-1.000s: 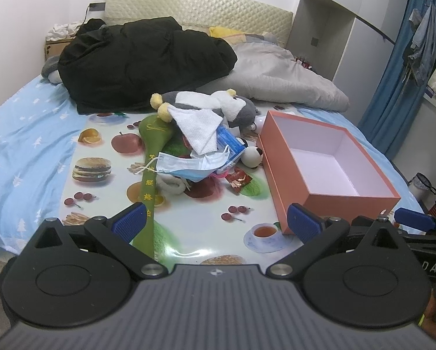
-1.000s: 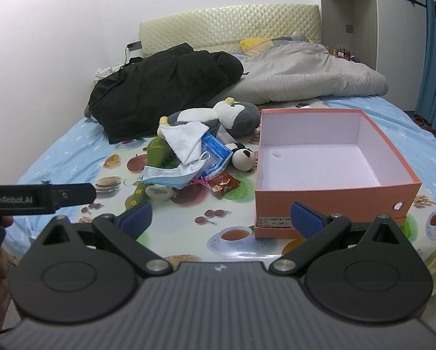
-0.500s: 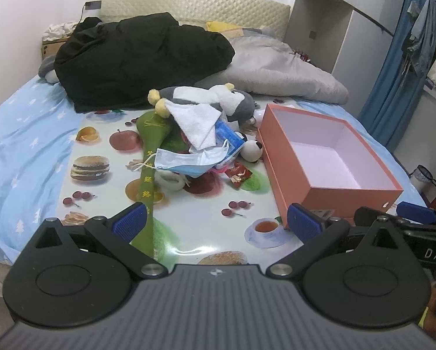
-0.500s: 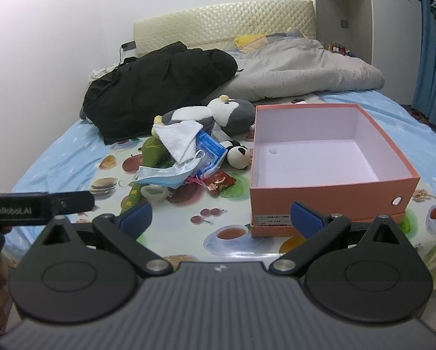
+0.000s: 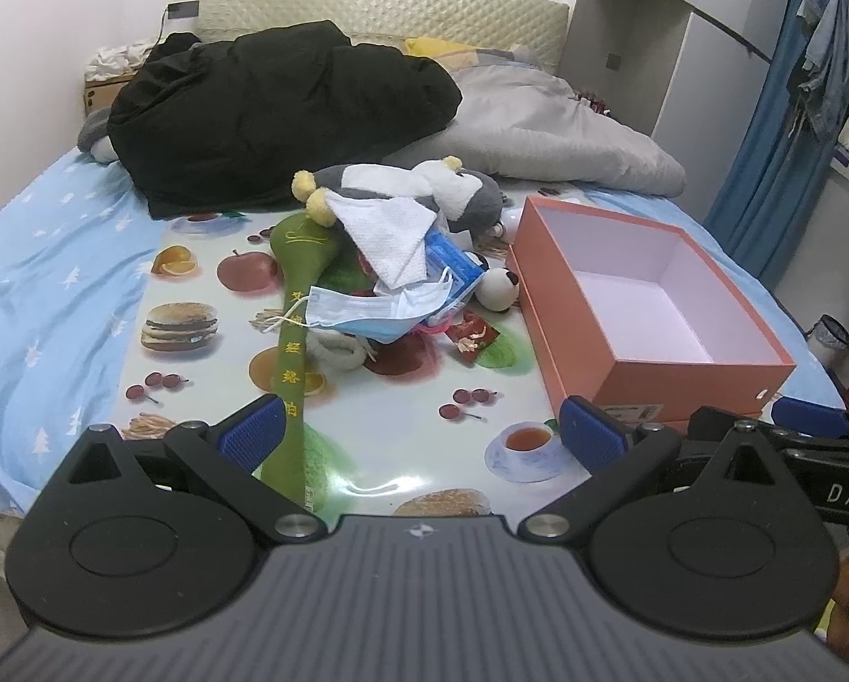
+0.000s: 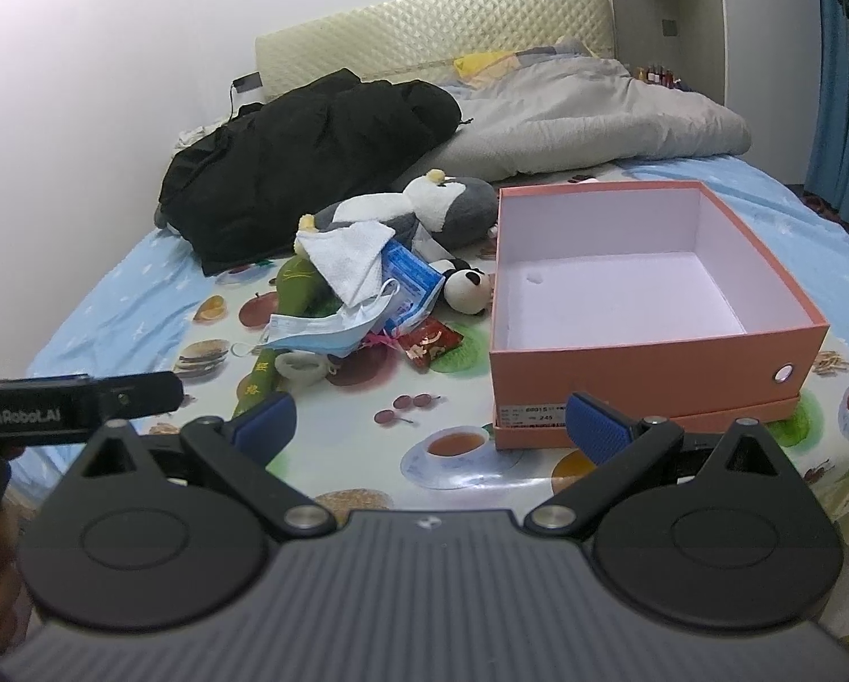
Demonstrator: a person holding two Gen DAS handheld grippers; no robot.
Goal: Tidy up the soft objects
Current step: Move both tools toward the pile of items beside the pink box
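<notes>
A pile of soft things lies on a printed mat (image 5: 208,352) on the bed: a grey-white plush penguin (image 5: 424,193) (image 6: 424,207), a white cloth (image 5: 390,233) (image 6: 350,253), a blue face mask (image 5: 367,312) (image 6: 316,332), a small panda plush (image 5: 498,287) (image 6: 467,290) and a long green plush (image 5: 296,307) (image 6: 294,284). An open pink box (image 5: 640,307) (image 6: 623,290) stands to their right, empty. My left gripper (image 5: 421,432) and right gripper (image 6: 430,420) are both open and empty, near the mat's front edge, short of the pile.
A black jacket (image 5: 265,108) and a grey quilt (image 5: 549,131) lie behind the pile. A red snack packet (image 5: 473,335) and a blue packet (image 5: 453,264) are in the pile. Blue curtains (image 5: 777,131) hang at the right. The left gripper's body (image 6: 66,403) shows in the right wrist view.
Both grippers have drawn a little closer to the mat and pile. Nothing on the mat has moved, and both stay open.
</notes>
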